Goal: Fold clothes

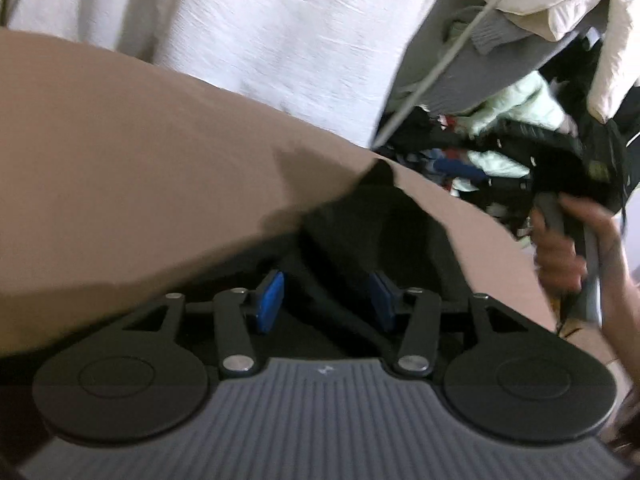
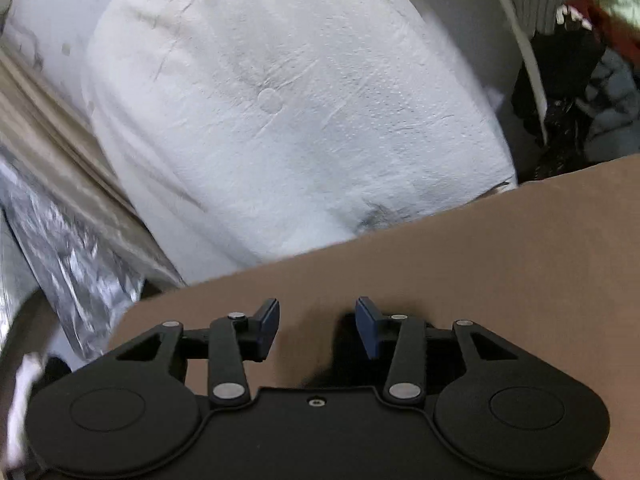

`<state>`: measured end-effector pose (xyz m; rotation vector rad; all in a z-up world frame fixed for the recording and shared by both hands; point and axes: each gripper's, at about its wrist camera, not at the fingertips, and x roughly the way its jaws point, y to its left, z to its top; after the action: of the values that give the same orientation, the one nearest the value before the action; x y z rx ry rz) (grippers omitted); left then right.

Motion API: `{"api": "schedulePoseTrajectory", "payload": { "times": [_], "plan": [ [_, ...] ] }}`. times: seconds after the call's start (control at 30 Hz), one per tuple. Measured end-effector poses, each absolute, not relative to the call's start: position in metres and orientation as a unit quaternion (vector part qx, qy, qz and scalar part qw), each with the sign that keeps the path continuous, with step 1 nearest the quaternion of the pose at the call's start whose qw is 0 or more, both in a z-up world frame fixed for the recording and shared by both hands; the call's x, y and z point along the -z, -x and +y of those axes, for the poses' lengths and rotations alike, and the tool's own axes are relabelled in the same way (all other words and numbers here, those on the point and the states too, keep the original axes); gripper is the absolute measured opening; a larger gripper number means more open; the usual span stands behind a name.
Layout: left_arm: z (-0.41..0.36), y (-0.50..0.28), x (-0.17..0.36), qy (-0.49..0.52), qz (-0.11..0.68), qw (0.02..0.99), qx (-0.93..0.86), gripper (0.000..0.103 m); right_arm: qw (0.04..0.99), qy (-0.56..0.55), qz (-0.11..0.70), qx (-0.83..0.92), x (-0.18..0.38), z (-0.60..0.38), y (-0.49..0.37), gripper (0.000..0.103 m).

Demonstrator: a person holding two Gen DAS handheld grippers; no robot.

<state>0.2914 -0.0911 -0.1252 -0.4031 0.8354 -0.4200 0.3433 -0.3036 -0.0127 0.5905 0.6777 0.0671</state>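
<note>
A dark garment (image 1: pixel 360 232) lies on the brown surface (image 1: pixel 120 160) between the left gripper's (image 1: pixel 326 300) spread jaws; the right gripper (image 2: pixel 316 326) hangs spread, empty.

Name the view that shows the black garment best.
Left wrist view: the black garment lies on the brown surface between the open left gripper fingers. The right wrist view shows only a dark patch near its gripper.

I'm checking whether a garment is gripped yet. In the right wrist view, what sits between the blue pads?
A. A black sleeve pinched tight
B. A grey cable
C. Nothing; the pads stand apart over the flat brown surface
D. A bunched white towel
C: the right gripper has its blue pads apart, with only the brown surface showing in the gap.
</note>
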Motion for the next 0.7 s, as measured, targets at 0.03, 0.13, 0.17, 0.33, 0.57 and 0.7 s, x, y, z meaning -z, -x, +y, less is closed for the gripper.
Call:
{"api": "schedulePoseTrajectory", "payload": {
  "times": [0.03,0.13,0.17,0.33,0.57,0.7],
  "plan": [
    [-0.096,-0.294,0.126,0.190,0.409,0.871,0.193,0.049,0.901,-0.274,0.335,-0.029,0.014,-0.302,-0.330,0.048],
    [-0.107,-0.303,0.132,0.180,0.435,0.866,0.169,0.052,0.926,-0.163,0.341,-0.007,0.024,-0.271,-0.260,0.048],
    [-0.107,-0.306,0.135,0.175,0.443,0.865,0.158,0.052,0.934,-0.118,0.338,0.000,0.027,-0.258,-0.234,0.048],
    [-0.093,-0.288,0.116,0.077,0.428,0.898,0.066,0.052,0.908,-0.006,0.418,-0.011,0.082,-0.223,-0.157,0.053],
    [-0.020,-0.228,0.095,0.081,0.438,0.895,-0.014,0.063,0.894,-0.013,0.448,0.012,0.103,-0.221,-0.133,0.058],
    [0.036,-0.186,0.098,0.091,0.473,0.873,-0.070,0.067,0.886,0.080,0.456,0.006,0.107,-0.189,-0.118,0.066]
  ]
}}
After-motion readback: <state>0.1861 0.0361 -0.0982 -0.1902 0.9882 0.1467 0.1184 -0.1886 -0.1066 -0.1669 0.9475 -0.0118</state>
